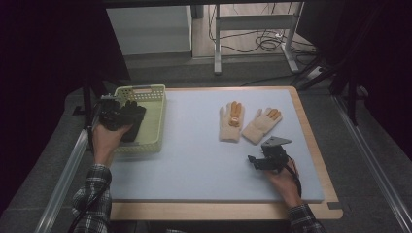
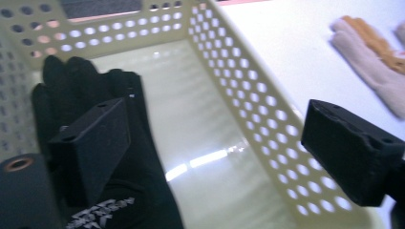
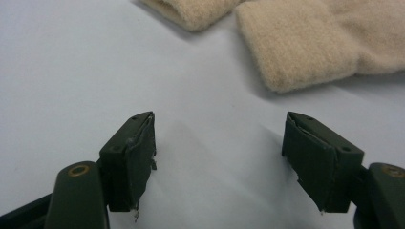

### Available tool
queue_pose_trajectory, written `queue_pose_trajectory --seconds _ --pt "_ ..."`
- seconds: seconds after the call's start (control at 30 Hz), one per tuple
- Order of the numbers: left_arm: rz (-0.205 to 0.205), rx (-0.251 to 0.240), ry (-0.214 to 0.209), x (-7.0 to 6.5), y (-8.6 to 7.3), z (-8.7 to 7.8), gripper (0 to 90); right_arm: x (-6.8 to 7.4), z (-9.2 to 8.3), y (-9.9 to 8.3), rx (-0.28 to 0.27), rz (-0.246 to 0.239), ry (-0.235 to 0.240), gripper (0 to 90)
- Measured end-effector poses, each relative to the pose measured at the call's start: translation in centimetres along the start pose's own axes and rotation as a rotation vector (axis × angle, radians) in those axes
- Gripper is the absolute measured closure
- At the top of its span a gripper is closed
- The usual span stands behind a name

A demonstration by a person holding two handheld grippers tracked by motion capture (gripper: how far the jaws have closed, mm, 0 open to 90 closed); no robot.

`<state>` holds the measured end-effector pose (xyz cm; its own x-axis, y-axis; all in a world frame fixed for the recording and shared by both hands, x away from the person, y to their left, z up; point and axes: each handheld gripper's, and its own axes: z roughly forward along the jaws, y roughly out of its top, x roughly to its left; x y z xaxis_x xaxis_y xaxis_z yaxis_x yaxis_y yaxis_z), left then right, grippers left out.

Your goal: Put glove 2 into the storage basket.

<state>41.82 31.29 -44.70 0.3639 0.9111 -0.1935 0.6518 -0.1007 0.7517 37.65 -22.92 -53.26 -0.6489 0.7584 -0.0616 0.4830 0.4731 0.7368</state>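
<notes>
A black glove [image 1: 133,120] [image 2: 86,90] lies in the pale green perforated basket [image 1: 159,119] [image 2: 248,95] at the table's left. My left gripper [image 1: 120,114] [image 2: 217,114] hovers over the basket, open. One jaw hangs above the glove and the other over the basket's wall, with nothing gripped. Two beige gloves with orange fingers [image 1: 231,121] [image 1: 261,125] lie flat on the mat's right half. Their cuffs [image 3: 296,47] [image 3: 191,12] show just beyond my right gripper [image 1: 252,160] [image 3: 219,124], which rests low over the mat, open, with nothing between its jaws.
A pale blue mat [image 1: 194,160] covers the wooden table [image 1: 335,208]. The basket stands at the mat's left edge. Beyond the table are a metal stand's legs [image 1: 217,53] and floor cables [image 1: 267,41]. A metal rail [image 1: 63,179] runs along the left side.
</notes>
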Motion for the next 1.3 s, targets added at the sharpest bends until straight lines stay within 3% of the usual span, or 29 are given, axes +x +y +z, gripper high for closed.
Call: queue_pose_trajectory --seconds 0.37,0.5,0.53,0.57,0.6,0.67,0.73,0.8,0.9,0.97,1.07,1.3 --pt "0.099 -0.023 -0.085 -4.6 -1.1 -1.0 4.1 0.1 0.0 0.0 -0.001 0.0 -0.005 26.5" --pt "0.148 -0.038 -0.12 -6.7 -1.5 -1.3 2.5 0.1 0.0 0.0 0.0 -0.002 -0.006 26.4" --pt "0.171 -0.046 -0.141 -7.8 -1.7 -1.4 1.9 0.1 0.0 0.0 -0.001 -0.002 -0.006 26.4" --pt "0.171 -0.046 -0.141 -7.8 -1.7 -1.4 1.7 0.1 0.0 0.0 -0.001 -0.002 -0.006 26.4" --pt "0.191 -0.053 -0.158 -8.9 -2.0 -1.4 1.5 0.1 0.0 0.0 0.0 -0.004 -0.006 26.4" --pt "0.204 -0.056 -0.169 -9.4 -2.2 -1.4 1.1 0.1 0.0 0.0 -0.001 -0.003 -0.007 26.3" --pt "0.233 -0.062 -0.194 -11.0 -2.9 -1.2 0.8 0.1 0.0 0.0 -0.002 -0.001 -0.008 26.3" --pt "0.247 -0.059 -0.204 -11.4 -3.1 -1.1 0.8 0.1 0.0 0.0 -0.001 -0.004 -0.008 26.3" --pt "0.286 -0.065 -0.223 -13.4 -4.3 -0.7 0.0 0.1 0.0 0.0 -0.002 -0.004 -0.009 26.3" --pt "0.296 -0.068 -0.227 -13.8 -4.5 -0.6 0.0 0.1 0.0 0.0 -0.002 -0.004 -0.01 26.3" --pt "0.311 -0.084 -0.283 -15.1 -5.8 0.0 0.0 0.1 0.0 0.0 -0.002 -0.005 -0.011 26.3" --pt "0.36 -0.069 -0.285 -16.8 -7.8 1.2 0.0 0.2 0.0 0.0 -0.003 -0.006 -0.012 26.3"
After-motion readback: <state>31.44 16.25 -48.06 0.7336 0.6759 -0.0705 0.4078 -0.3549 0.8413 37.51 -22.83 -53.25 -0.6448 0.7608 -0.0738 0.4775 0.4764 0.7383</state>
